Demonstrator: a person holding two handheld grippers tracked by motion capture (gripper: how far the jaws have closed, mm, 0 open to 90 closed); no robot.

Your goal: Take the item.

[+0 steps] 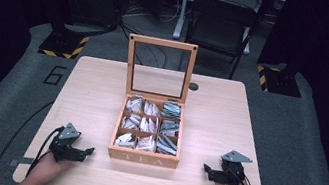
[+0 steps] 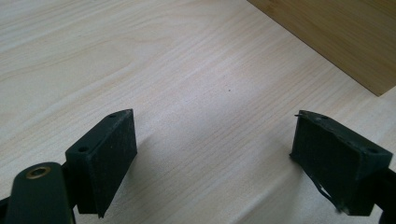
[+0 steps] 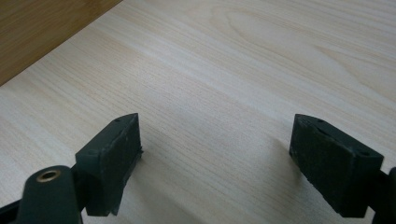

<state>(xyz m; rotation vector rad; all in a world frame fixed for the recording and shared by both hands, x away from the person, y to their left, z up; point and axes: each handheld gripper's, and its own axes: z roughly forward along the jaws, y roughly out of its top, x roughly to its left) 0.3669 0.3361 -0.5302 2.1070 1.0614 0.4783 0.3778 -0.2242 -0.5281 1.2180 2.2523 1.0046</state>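
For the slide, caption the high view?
Open tea box centred on table, left gripper and right gripper open alongside.

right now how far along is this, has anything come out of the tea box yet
Done: the tea box sits with its lid already up, and all nine compartments hold tea bags. In hand: nothing; the left gripper and right gripper rest open on the table, either side of the box. Left: any handling of the bags.
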